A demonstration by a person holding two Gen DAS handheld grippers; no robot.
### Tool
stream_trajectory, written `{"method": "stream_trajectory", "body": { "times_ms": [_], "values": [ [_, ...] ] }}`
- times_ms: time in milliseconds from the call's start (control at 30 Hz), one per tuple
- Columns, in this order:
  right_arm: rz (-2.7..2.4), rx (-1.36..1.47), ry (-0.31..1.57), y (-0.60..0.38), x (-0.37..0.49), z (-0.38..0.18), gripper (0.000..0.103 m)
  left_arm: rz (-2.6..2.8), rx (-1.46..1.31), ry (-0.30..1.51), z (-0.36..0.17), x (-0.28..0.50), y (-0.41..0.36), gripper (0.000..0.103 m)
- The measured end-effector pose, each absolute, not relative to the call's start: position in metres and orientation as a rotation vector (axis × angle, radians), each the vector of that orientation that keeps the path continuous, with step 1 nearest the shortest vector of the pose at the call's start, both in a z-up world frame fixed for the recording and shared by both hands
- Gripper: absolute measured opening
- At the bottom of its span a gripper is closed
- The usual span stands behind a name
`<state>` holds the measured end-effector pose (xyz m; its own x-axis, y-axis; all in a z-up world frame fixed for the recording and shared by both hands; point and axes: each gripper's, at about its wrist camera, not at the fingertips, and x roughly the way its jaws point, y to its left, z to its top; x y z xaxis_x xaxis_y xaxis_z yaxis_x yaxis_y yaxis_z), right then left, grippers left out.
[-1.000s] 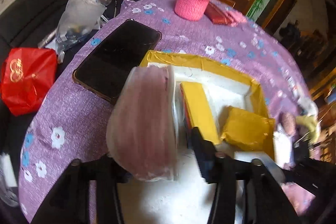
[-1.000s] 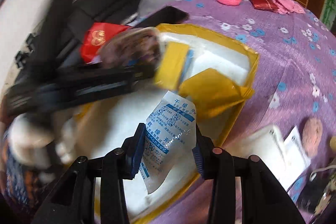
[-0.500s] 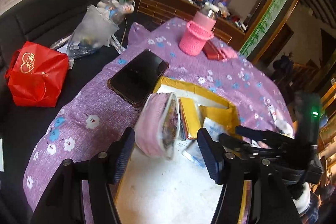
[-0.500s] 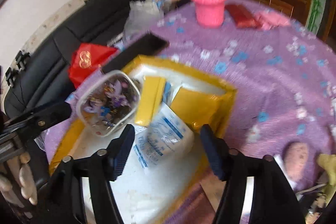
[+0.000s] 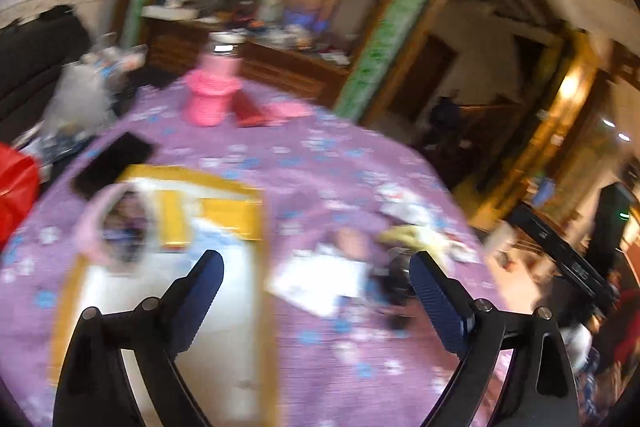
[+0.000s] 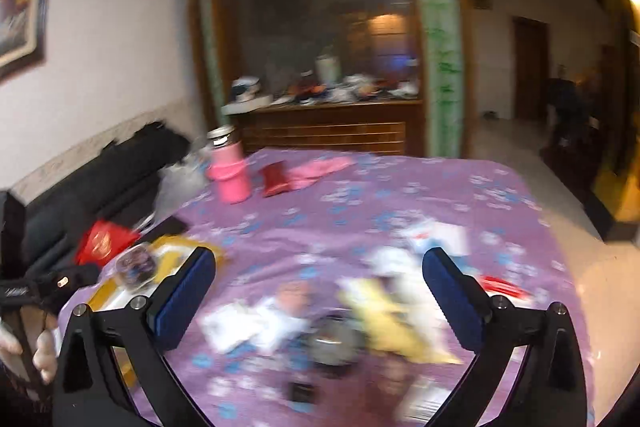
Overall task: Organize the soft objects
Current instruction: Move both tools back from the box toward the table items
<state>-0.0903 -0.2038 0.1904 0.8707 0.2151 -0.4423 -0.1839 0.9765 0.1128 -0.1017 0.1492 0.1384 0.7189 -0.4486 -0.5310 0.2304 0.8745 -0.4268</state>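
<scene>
Both views are blurred by motion. The yellow-rimmed box (image 5: 236,187) lies on the purple cloth and holds a pink-edged clear pouch (image 5: 116,223), yellow packets (image 5: 232,219) and a white sachet (image 5: 212,239). My left gripper (image 5: 316,279) hangs above the box's right edge, its jaws opening with nothing between them. My right gripper (image 6: 320,287) is over a loose pile, jaws opening and empty. The pile holds white packets (image 6: 240,323), a pink round thing (image 6: 296,293), a yellow soft piece (image 6: 384,311) and a dark round object (image 6: 332,343). The box (image 6: 168,251) shows at its left.
A pink knitted cup (image 6: 232,183) with a bottle, a red wallet (image 6: 276,179) and a pink cloth (image 6: 320,169) sit at the far side of the table. A black phone (image 5: 112,163), a red bag (image 6: 104,241) and a black sofa (image 6: 100,179) are to the left.
The left gripper let go of the pink-edged pouch and the right let go of the white sachet, both now in the box. Both grippers opened wide, rose and swung right toward the loose pile.
</scene>
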Motion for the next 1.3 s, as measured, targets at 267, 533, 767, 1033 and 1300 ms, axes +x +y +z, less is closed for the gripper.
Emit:
{"method": "stream_trajectory", "body": {
  "times_ms": [267, 533, 767, 1033, 1300],
  "values": [
    [0.089, 0.201, 0.662, -0.293, -0.053, 0.125, 0.103, -0.396, -0.220, 0.816, 0.111, -0.093, 0.056, 0.096],
    [0.094, 0.269, 0.697, -0.316, -0.031, 0.075, 0.103, -0.294, -0.220, 0.883, 0.093, -0.092, 0.054, 0.096],
    [0.081, 0.333, 0.681, -0.334, -0.035, 0.069, 0.103, -0.208, -0.193, 0.904, 0.087, -0.062, 0.053, 0.096],
    [0.087, 0.335, 0.697, -0.332, -0.033, 0.068, 0.103, -0.239, -0.081, 0.978, 0.074, 0.009, 0.016, 0.063],
    [0.088, 0.336, 0.711, -0.334, -0.030, 0.065, 0.103, -0.231, -0.016, 1.021, 0.044, 0.058, -0.009, 0.063]
  ]
}}
